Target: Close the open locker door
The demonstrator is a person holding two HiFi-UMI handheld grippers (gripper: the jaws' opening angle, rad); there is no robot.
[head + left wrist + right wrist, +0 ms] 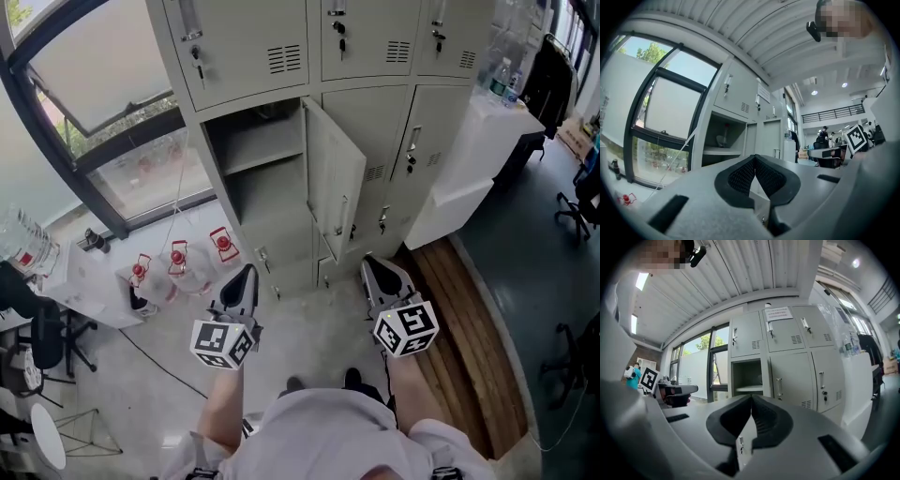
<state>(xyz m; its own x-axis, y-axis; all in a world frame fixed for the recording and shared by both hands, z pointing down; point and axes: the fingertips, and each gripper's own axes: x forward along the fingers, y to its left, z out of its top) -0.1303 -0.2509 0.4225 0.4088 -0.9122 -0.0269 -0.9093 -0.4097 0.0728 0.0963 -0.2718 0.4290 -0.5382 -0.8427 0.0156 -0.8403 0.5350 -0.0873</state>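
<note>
In the head view a bank of grey lockers stands ahead. One middle-row compartment is open, and its door swings out toward me, hinged on its right side. My left gripper and right gripper hang side by side low in front of the lockers, both short of the door and touching nothing. Both are shut and hold nothing. The left gripper view has its closed jaws below the open compartment. The right gripper view has its closed jaws under the same opening, with the door to its right.
Large water bottles with red handles sit on the floor left of the lockers, below a window. A white cabinet and a wooden platform lie to the right. A cable crosses the floor, and office chairs stand far right.
</note>
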